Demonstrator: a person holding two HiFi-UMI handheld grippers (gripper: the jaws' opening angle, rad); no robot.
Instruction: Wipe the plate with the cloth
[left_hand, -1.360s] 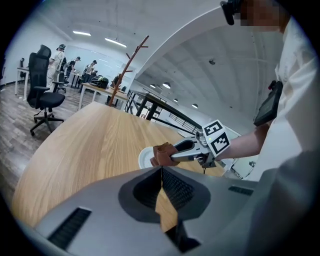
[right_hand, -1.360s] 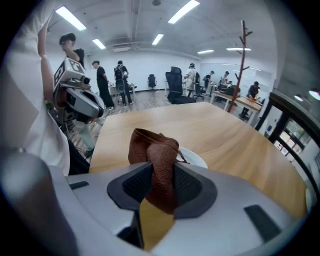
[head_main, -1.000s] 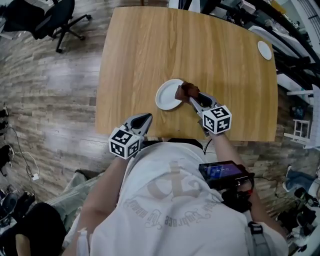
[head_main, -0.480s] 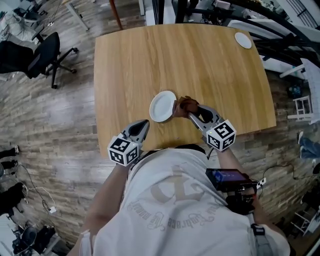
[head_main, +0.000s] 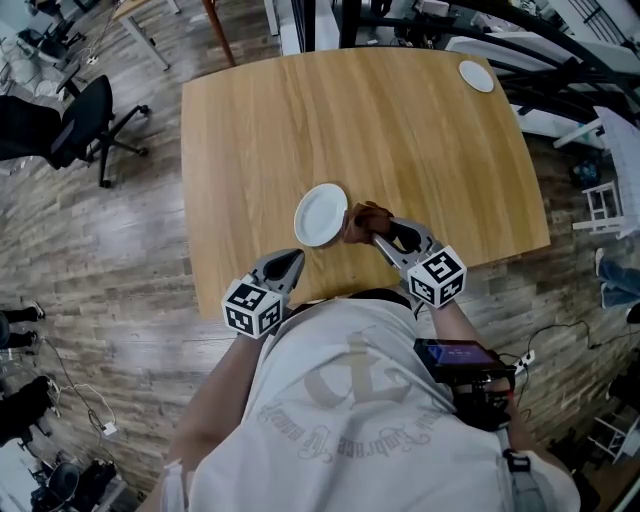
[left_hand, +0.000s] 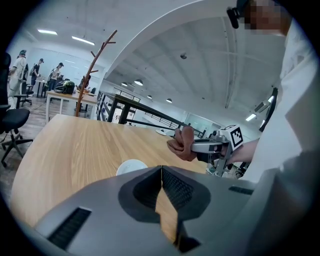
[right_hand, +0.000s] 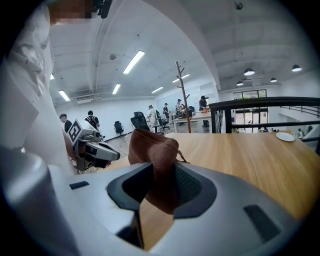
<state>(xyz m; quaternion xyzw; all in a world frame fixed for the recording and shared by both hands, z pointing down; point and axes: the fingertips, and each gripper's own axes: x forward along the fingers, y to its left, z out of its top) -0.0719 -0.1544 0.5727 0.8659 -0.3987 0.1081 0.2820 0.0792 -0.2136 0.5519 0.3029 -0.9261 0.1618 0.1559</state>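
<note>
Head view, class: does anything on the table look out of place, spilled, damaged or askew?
Nothing stands out. The plate lies flat and whole on the table; the right gripper holds the bunched cloth beside it.

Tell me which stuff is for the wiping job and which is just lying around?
For the job: plate, brown cloth, right claw pinching it.
Just lying about: small far plate, black office chair, shut left claw.

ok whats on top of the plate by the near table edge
Nothing lies on the plate's visible white face. The cloth, clamped in the right gripper, hangs at its right rim and covers that bit of rim.
</note>
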